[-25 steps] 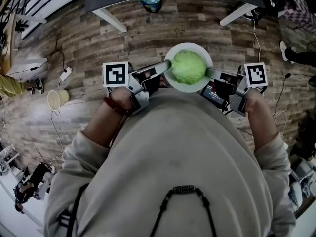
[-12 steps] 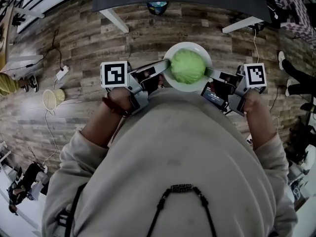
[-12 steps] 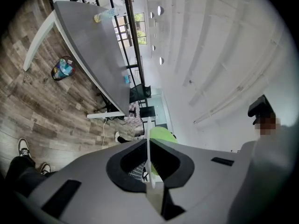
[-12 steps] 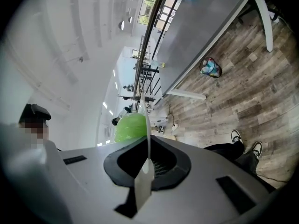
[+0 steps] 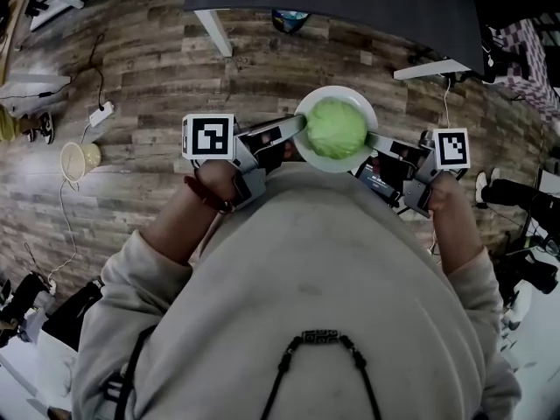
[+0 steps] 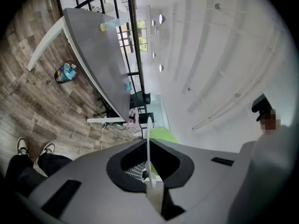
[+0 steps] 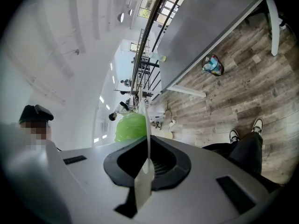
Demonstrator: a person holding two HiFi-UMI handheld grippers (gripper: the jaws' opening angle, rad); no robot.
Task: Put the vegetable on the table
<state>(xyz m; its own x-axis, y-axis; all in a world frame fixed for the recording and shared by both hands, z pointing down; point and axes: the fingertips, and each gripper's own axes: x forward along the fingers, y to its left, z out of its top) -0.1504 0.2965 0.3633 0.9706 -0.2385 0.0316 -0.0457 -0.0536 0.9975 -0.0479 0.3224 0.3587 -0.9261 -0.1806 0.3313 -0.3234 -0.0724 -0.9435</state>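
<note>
A green cabbage [image 5: 336, 128] lies on a white plate [image 5: 306, 151] held in front of the person's chest, above the wooden floor. My left gripper [image 5: 300, 126] is shut on the plate's left rim and my right gripper [image 5: 371, 138] on its right rim. In the left gripper view the plate [image 6: 148, 125] shows edge-on between the jaws, with the cabbage [image 6: 162, 135] behind. The right gripper view shows the same: the plate [image 7: 144, 113] edge-on and the cabbage [image 7: 130, 126] beside it. The dark grey table [image 5: 350, 3] stands ahead, at the top of the head view.
A blue bag [image 5: 290, 20] sits on the floor under the table, between its white legs [image 5: 213, 31]. A power strip with cable [image 5: 101, 112] and a round pale object [image 5: 77, 158] lie at the left. Another person's legs [image 5: 516, 191] show at the right.
The table has come nearer in the head view and fills more of its top edge. The floor items at the left have slid back. Both grippers still hold the plate.
</note>
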